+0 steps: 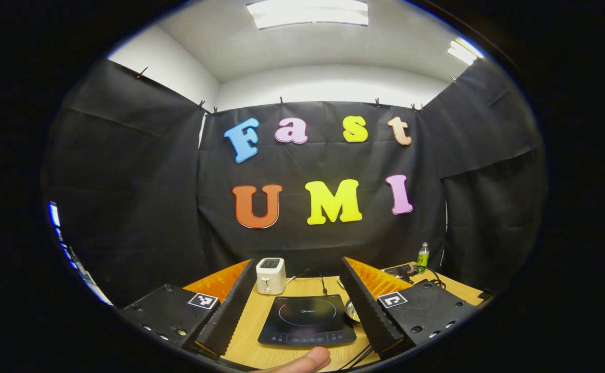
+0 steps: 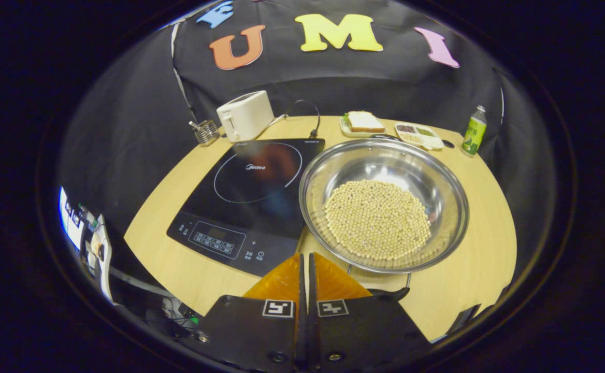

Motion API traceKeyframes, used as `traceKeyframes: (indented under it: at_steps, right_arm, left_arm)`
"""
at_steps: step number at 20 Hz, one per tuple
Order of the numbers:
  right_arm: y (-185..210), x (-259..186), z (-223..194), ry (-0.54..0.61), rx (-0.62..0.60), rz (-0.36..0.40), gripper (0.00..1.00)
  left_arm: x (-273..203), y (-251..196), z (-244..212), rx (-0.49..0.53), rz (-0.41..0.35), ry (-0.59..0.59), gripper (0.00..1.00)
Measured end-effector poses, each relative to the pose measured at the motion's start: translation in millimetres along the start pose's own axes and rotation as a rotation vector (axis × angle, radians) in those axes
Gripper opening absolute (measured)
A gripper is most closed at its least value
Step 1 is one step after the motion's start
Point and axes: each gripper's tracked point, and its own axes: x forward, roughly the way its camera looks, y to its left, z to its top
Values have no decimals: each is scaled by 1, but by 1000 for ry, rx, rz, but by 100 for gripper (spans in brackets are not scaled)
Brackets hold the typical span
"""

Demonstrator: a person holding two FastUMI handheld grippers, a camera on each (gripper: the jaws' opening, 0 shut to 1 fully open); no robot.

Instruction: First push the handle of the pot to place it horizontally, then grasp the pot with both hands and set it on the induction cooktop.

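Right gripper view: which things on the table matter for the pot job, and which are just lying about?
Job:
pot holding beans
pot handle
induction cooktop
right tongs, shut

Lying about:
toaster
sandwich plate
snack tray
green bottle

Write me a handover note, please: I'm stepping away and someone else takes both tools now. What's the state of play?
Left tool: open, holding nothing, raised and level, looking over the induction cooktop toward the toaster.
Right tool: shut with nothing between its fingers, hanging just in front of the pot's near rim.
Pot: steel, holding pale beans, on the table beside the cooktop's right edge, its rim slightly overlapping it. Its dark handle lies at the near side, by the right tool.
Done: nothing clearly yet; whether the handle is already horizontal is hard to tell.
Left: push the handle if needed, grasp the pot with both tools, set it on the cooktop.
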Motion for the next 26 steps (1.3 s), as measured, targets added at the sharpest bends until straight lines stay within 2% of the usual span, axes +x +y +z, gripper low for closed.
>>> traceKeyframes:
  at_steps: [4,5,7,10,13,14,15,16,21,25,26]
  right_arm:
    - [-18,12,-12,59,61,-43,4]
    - [-21,13,-14,69,83,-42,1]
    - [-22,11,-15,71,108,-28,4]
    - [-28,12,-18,71,109,-33,1]
    - [-34,12,-25,88,115,-29,4]
    - [-37,11,-27,91,117,-27,1]
    - [-40,11,-29,92,120,-25,4]
    - [-43,11,-30,89,119,-25,1]
    - [-58,7,-33,79,121,-26,1]
    - [-68,6,-34,71,133,-26,4]
    - [-70,7,-35,70,129,-29,1]
  left_arm:
    - [1,-4,-6,11,-4,17,96]
    - [2,-5,-6,10,-4,19,96]
    - [0,-6,-5,7,2,23,96]
    - [1,-10,-2,-2,2,16,96]
    - [0,-16,-2,-4,0,18,96]
    - [0,-18,-2,-4,-2,19,96]
    - [0,-19,-3,-5,-3,20,96]
    - [-1,-20,-4,-6,-3,21,96]
    - [0,-21,-4,-8,0,23,96]
    - [-2,-20,-3,-8,9,16,96]
    - [-3,-18,-3,-5,16,16,96]
